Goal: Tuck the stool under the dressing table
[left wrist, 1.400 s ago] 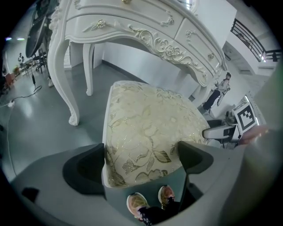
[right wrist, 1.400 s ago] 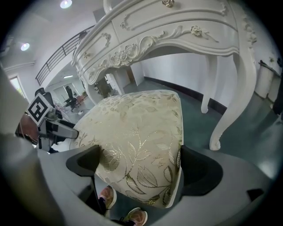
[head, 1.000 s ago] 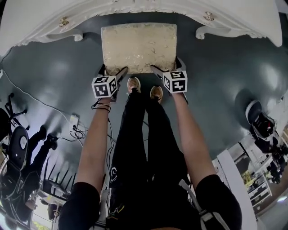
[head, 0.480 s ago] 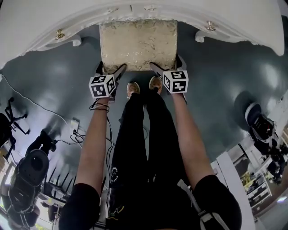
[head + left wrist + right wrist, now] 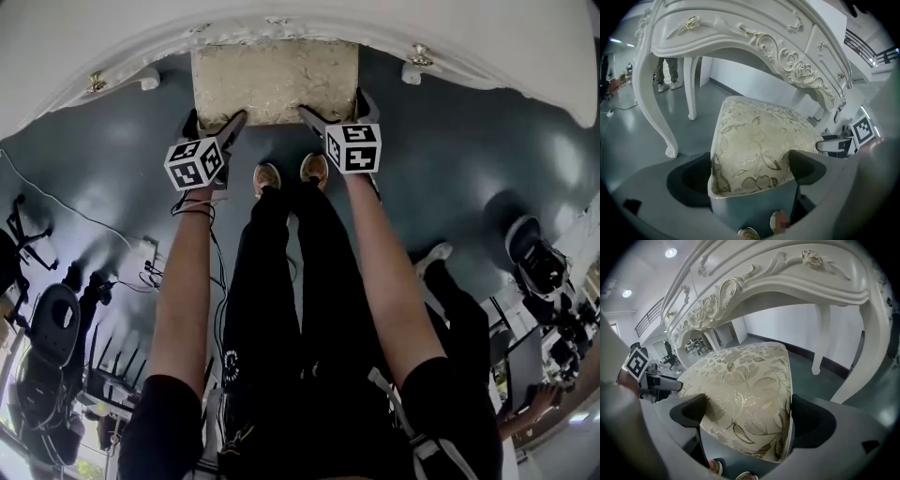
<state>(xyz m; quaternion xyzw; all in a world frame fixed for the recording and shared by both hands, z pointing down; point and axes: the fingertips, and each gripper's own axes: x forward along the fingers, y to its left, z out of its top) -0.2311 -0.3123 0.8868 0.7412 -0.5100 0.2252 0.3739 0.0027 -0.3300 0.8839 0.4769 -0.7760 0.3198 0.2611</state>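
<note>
The stool has a cream cushion with a gold leaf pattern, and its far part lies under the white dressing table. My left gripper clasps the stool's near left corner. My right gripper clasps the near right corner. In the left gripper view the cushion fills the gap between the jaws of the left gripper, beneath the table's carved apron. The right gripper view shows the same for the right gripper on the cushion.
Curved white table legs stand on either side, the left leg and the right leg. The person's shoes are just behind the stool on the dark grey floor. Cables and chairs lie left; another person stands right.
The stool has slid farther under the dressing table with both grippers on its near corners. More of the seat is now covered by the tabletop, and the person's feet have stepped forward.
</note>
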